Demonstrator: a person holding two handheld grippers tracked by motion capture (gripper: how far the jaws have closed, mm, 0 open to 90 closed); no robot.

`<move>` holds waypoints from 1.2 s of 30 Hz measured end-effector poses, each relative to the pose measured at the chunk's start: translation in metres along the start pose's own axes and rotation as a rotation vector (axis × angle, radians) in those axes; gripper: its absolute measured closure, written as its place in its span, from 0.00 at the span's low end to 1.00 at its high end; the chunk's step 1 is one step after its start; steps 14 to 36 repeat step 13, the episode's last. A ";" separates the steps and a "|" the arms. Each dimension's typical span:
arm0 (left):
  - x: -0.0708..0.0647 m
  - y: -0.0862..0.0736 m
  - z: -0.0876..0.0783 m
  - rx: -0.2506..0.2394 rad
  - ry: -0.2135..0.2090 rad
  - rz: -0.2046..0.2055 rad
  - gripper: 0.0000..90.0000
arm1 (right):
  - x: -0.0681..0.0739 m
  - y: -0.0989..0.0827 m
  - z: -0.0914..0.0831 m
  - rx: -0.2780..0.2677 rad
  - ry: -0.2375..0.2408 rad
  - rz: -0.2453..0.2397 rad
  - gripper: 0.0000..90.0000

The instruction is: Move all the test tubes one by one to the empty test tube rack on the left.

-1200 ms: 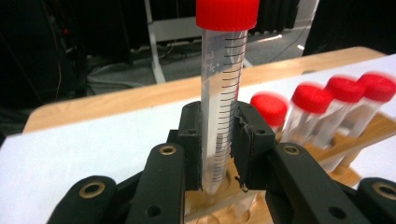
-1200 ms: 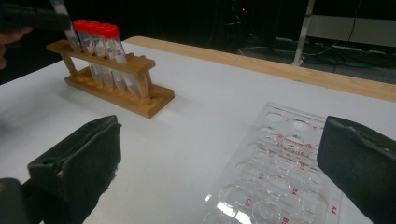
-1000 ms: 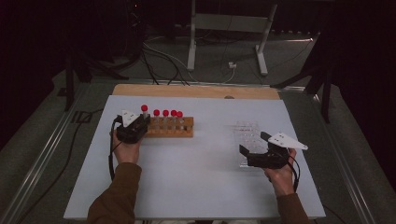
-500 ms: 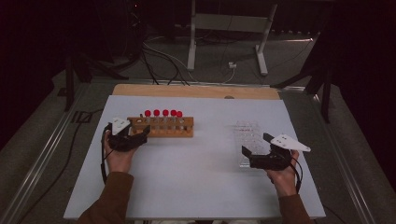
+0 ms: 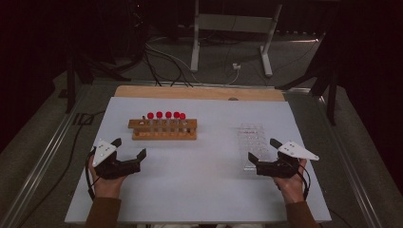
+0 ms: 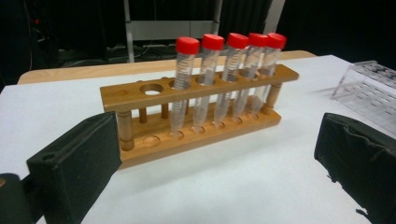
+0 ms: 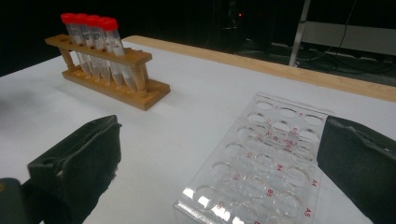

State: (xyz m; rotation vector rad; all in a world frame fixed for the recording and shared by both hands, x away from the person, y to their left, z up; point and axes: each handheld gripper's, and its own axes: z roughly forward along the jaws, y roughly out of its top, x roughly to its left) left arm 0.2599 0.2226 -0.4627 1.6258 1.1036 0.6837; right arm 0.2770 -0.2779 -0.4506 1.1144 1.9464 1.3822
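On the left side of the white surface (image 5: 199, 190), the person's left hand (image 5: 107, 183) is lying low near the front edge, with the forearm coming in from below. It is holding the left gripper (image 5: 129, 149), which is pointing up and to the right, toward the wooden rack (image 5: 163, 130). Its jaws have just been opening and are standing wide apart with nothing between them. The rack is sitting a little way ahead of it, holding five tubes with red caps (image 6: 229, 40) standing upright in a row. One hole at the rack's left end is showing open. Farther right, the clear plastic tray (image 5: 252, 142) is lying flat. The right hand (image 5: 290, 183) is resting behind it, holding the right gripper (image 5: 262, 151) just beside the tray's near end. Its jaws are standing apart too.
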 end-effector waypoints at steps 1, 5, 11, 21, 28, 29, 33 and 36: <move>-0.001 -0.002 -0.002 -0.005 0.002 -0.001 0.01 | 0.000 -0.001 0.000 -0.002 0.001 -0.001 0.00; -0.001 -0.008 -0.011 -0.012 0.008 0.009 0.01 | -0.001 -0.004 -0.003 -0.014 -0.003 0.007 0.00; 0.002 -0.007 -0.017 -0.037 0.029 -0.001 0.01 | -0.004 -0.008 -0.005 -0.022 -0.012 0.014 0.00; 0.002 -0.006 -0.017 -0.042 0.032 -0.005 0.01 | -0.004 -0.008 -0.005 -0.023 -0.010 0.013 0.00; 0.002 -0.006 -0.017 -0.042 0.032 -0.005 0.01 | -0.004 -0.008 -0.005 -0.023 -0.010 0.013 0.00; 0.002 -0.006 -0.017 -0.042 0.032 -0.005 0.01 | -0.004 -0.008 -0.005 -0.023 -0.010 0.013 0.00; 0.002 -0.006 -0.017 -0.042 0.032 -0.005 0.01 | -0.004 -0.008 -0.005 -0.023 -0.010 0.013 0.00; 0.002 -0.006 -0.017 -0.042 0.032 -0.005 0.01 | -0.004 -0.008 -0.005 -0.023 -0.010 0.013 0.00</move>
